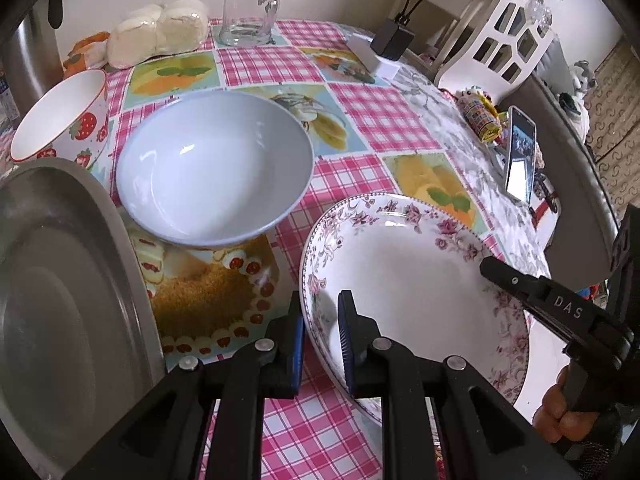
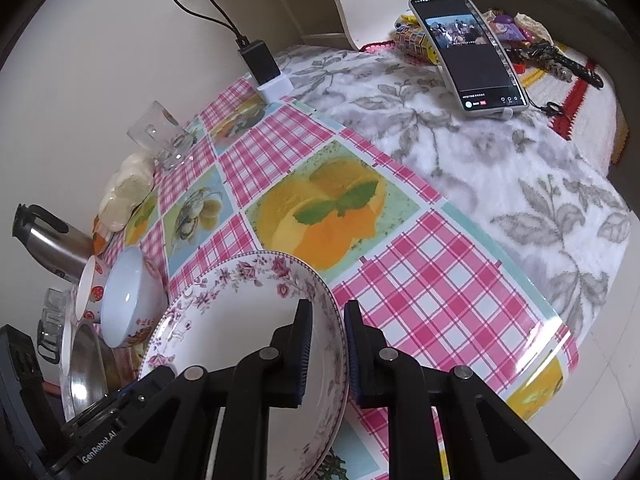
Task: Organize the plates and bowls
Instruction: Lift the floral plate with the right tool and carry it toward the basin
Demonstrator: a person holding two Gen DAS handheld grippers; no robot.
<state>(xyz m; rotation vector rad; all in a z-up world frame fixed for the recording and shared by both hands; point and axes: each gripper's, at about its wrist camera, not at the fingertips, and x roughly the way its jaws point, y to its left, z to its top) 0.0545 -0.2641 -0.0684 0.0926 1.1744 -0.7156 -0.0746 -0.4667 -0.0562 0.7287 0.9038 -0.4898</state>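
A white deep plate with a pink floral rim [image 1: 400, 272] lies on the checked tablecloth, at the lower right in the left wrist view. My left gripper [image 1: 322, 300] is shut on its left rim, one pad inside and one outside. In the right wrist view the same plate [image 2: 240, 320] fills the lower left, and my right gripper [image 2: 329, 307] is shut on its right rim. A light blue bowl [image 1: 216, 168] stands behind the plate. A strawberry-print bowl [image 1: 60, 120] and a steel plate [image 1: 60, 300] are to its left.
A glass mug [image 1: 250, 12] and a bag of white buns [image 1: 160, 32] stand at the back by the wall. A steel kettle [image 2: 52, 240] is at the far left. A charger [image 2: 264, 64], a propped phone [image 2: 468, 52] and a white chair [image 1: 504, 28] are to the right.
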